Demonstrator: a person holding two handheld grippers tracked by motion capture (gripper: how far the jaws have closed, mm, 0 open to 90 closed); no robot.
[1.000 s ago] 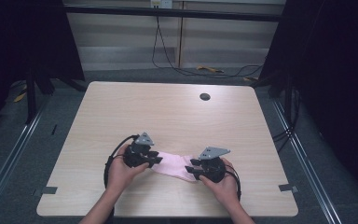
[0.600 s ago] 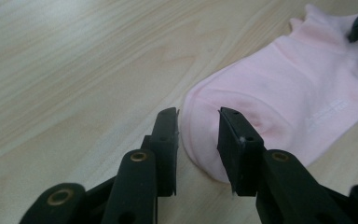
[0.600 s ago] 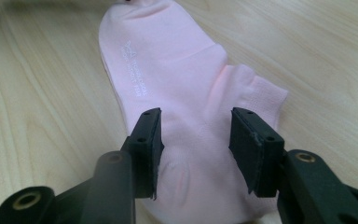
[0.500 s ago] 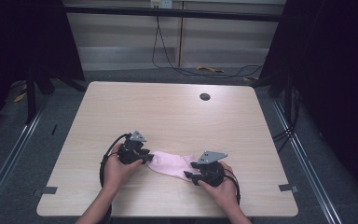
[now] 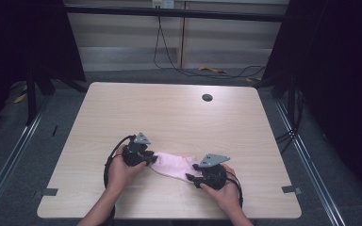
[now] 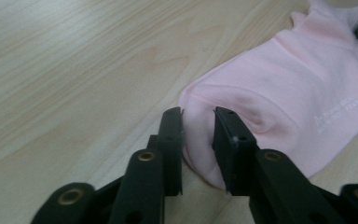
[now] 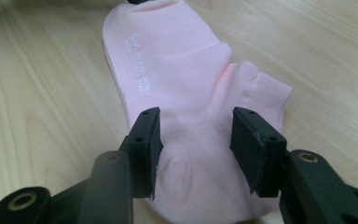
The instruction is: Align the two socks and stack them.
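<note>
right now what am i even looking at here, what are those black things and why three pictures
A person sits at a wooden table and holds a hand-held tool with two black jaws in each hand: the left tongs and the right tongs. The high view looks down from above. The other two pictures come from small cameras riding on each tool, looking along its jaws. A pink sock lies flat on the table between the hands. The left tongs have just been closing and pinch a fold at one end of it. The right tongs have been opening and straddle the other end with a gap on each side.
</note>
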